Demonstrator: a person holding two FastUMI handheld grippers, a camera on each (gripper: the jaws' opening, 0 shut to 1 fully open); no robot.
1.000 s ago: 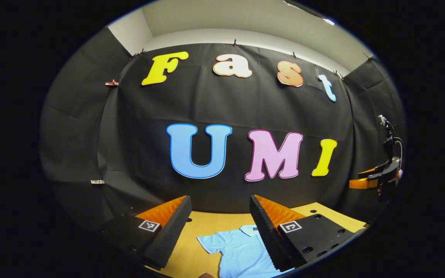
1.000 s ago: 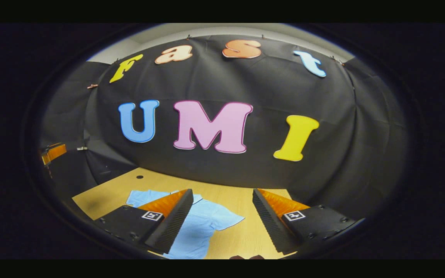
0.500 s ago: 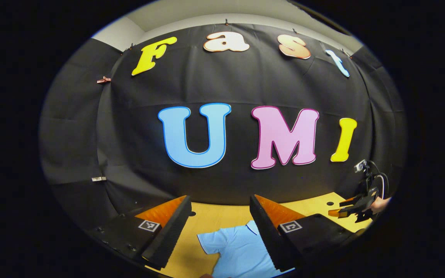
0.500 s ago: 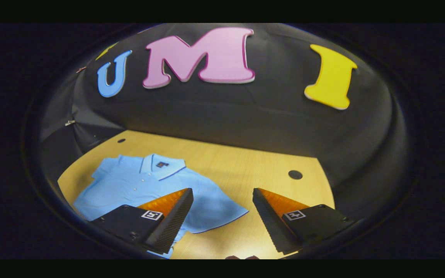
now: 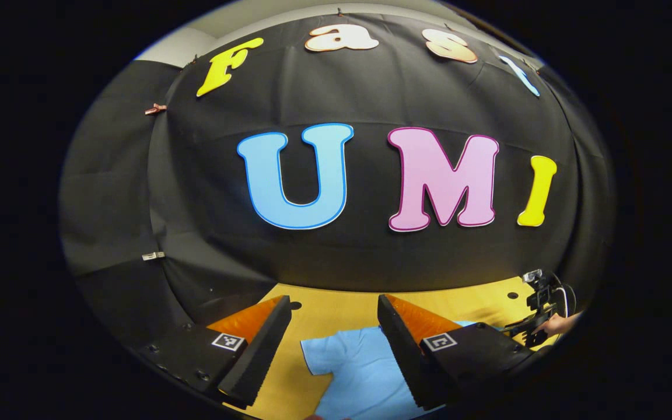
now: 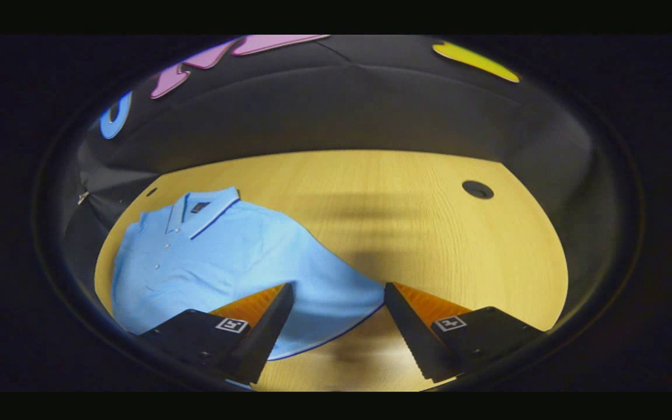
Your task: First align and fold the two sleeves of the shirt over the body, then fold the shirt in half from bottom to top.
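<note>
A light blue polo shirt lies flat on the wooden table, collar toward the back wall. In the right gripper view its right sleeve reaches between my open right gripper's fingers, which hover above it with nothing held. In the left gripper view the shirt's left sleeve and part of the body lie below my open left gripper, still well above the table. The right gripper, held by a hand, shows low at the far right of the left gripper view.
The table has round holes near its back edge. Black cloth walls close the booth behind and at the sides. Bare tabletop stretches to the right of the shirt.
The right gripper has dropped and tilted down toward the shirt's right sleeve, which now lies between its fingers. The left gripper has tipped slightly downward. Both stay open.
</note>
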